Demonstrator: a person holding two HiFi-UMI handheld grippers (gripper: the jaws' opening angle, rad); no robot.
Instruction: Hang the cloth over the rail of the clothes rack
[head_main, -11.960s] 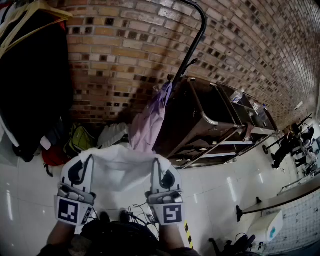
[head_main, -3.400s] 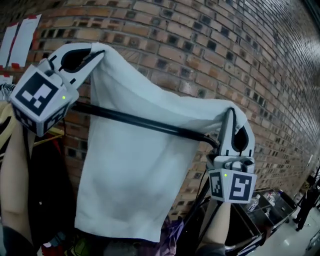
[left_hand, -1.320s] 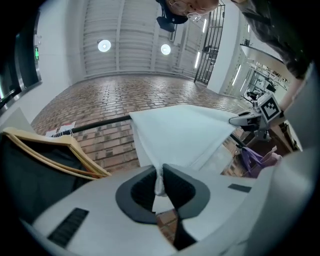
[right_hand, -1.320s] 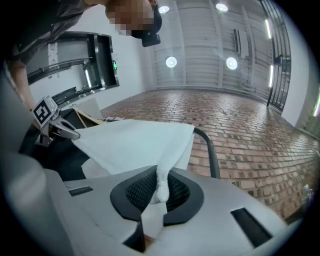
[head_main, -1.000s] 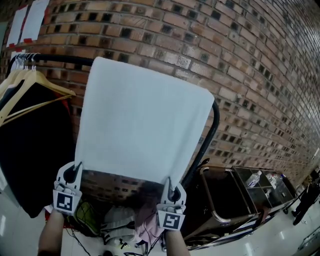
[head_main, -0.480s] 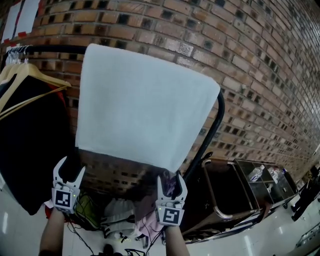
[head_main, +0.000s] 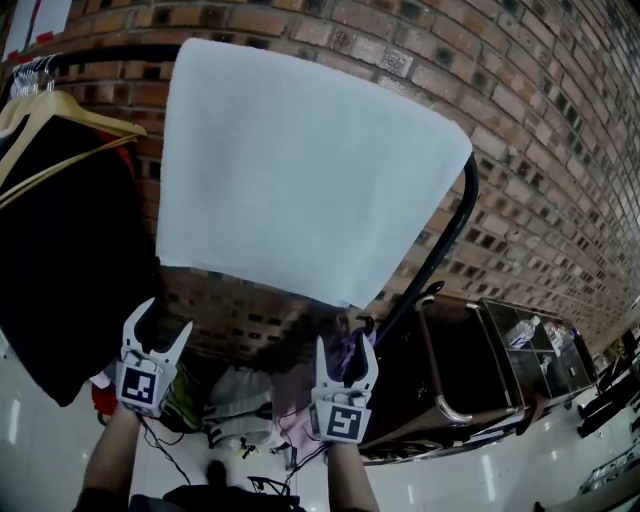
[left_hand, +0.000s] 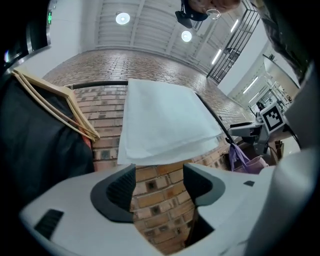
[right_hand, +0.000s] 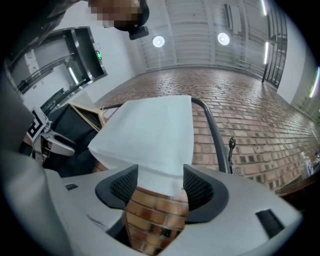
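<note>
Jaws of left gripper (head_main: 165, 318) and right gripper (head_main: 345, 344) have just been opening; both spread, empty. Cloth (head_main: 300, 170) draped over rail (head_main: 105, 50), hem above both, right nearer

- Cloth (head_main: 300, 170): plain white, no print.
- Rail (head_main: 447, 240): black.
- Wall (head_main: 560, 120): red-brown brick with scattered dark bricks and pale mortar lines.
- Left claw (head_main: 160, 325) and right claw (head_main: 346, 350): white shells with black ribbed pads (left_hand: 120, 187). Each cube (head_main: 140, 388) carries black-and-white square markers.
- Garment (head_main: 60, 260): black, on a pale wooden hanger (head_main: 70, 105).
- Cart (head_main: 440, 380): dark brown.
- Floor (head_main: 450, 480): glossy white tiles.
</note>
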